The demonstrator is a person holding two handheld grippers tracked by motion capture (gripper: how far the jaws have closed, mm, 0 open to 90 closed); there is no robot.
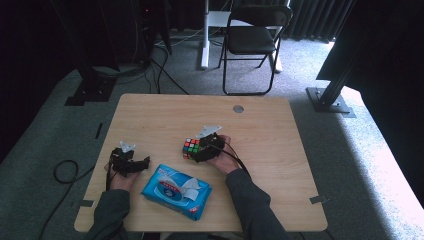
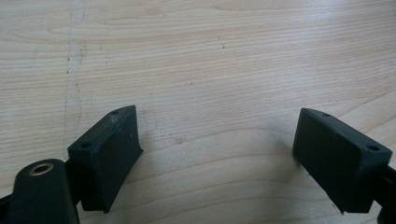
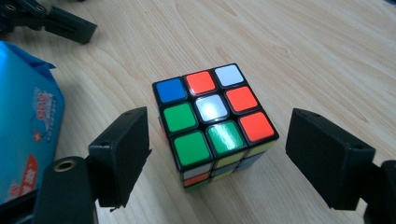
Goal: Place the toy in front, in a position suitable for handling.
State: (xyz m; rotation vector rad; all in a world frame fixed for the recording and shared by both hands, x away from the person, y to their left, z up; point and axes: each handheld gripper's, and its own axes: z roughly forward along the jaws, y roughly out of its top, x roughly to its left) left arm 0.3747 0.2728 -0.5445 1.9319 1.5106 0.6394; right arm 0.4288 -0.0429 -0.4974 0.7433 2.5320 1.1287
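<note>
Overhead cam looks forward and down on my whole surface (image 1: 165, 115). My right tool's cam sits close behind the Rubik's cube (image 3: 212, 123), which overhead catches too.

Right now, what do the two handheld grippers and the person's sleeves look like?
Both the left gripper and the right gripper are black, each topped by a grey three-cornered plate and trailing a black cable. Their jaws end in blocky black pads with small screw holes. The sleeves are dark grey-green.
</note>
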